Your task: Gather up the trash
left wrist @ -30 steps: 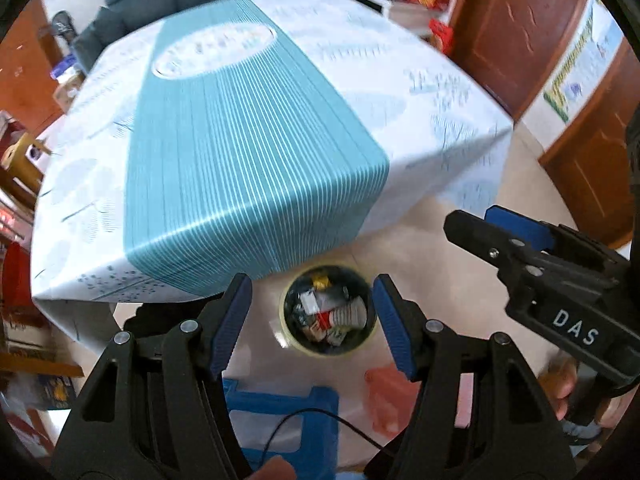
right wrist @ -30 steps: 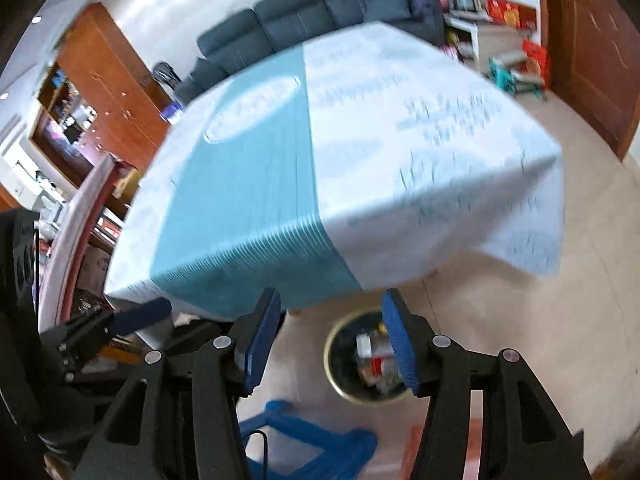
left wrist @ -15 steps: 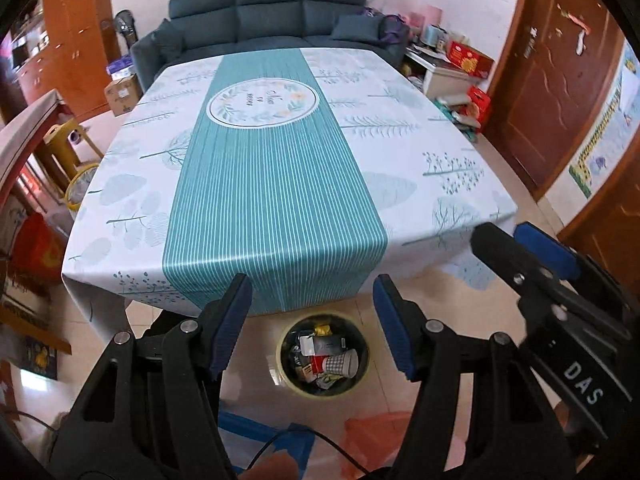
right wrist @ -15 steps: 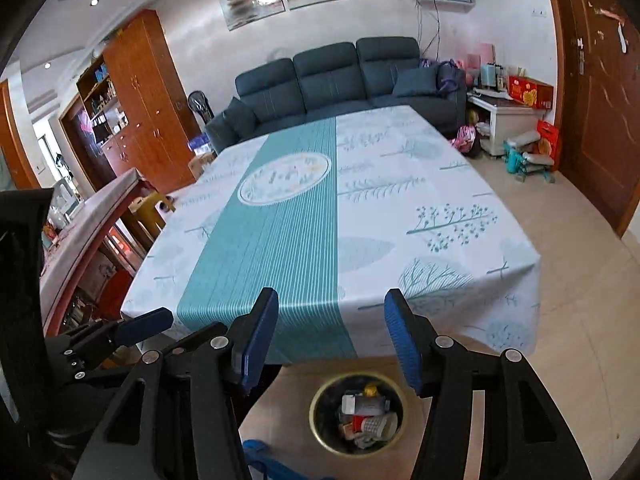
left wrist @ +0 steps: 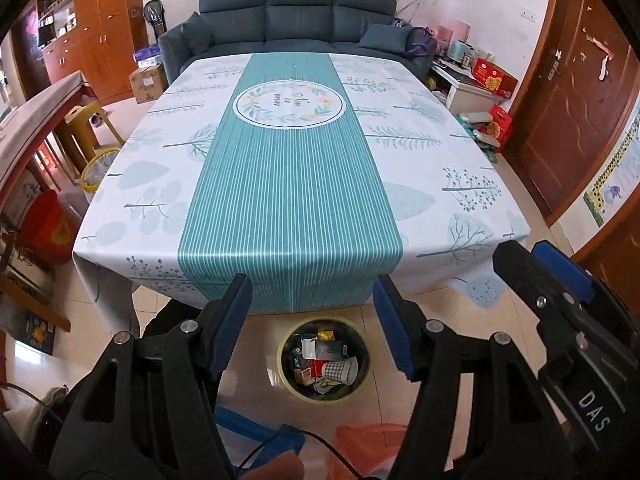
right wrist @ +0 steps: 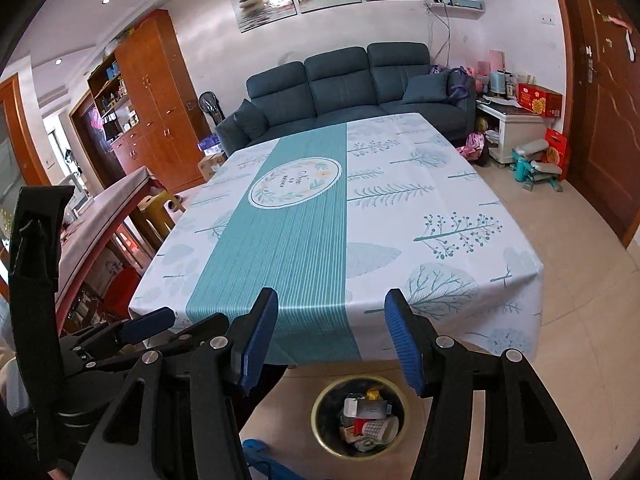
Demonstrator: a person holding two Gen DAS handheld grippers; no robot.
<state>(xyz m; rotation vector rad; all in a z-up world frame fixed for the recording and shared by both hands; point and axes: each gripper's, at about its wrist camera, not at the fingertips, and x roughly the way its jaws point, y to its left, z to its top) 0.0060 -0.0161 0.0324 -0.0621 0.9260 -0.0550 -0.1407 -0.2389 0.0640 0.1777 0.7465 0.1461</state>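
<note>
Gaping left tool (left wrist: 312,312) (holding nothing).

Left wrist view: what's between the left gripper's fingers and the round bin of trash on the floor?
Nothing: the left gripper is open and empty, with only bare tiled floor around the yellow-rimmed round bin of trash, seen in the left wrist view.

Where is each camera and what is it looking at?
Left wrist: on the left gripper, jaws open and empty, looking down over the table at the bin; the right gripper shows at the right edge.
Right wrist: on the right gripper, open and empty, facing the sofa; the left gripper shows at left.
Both see table, bin, sofa.
</note>
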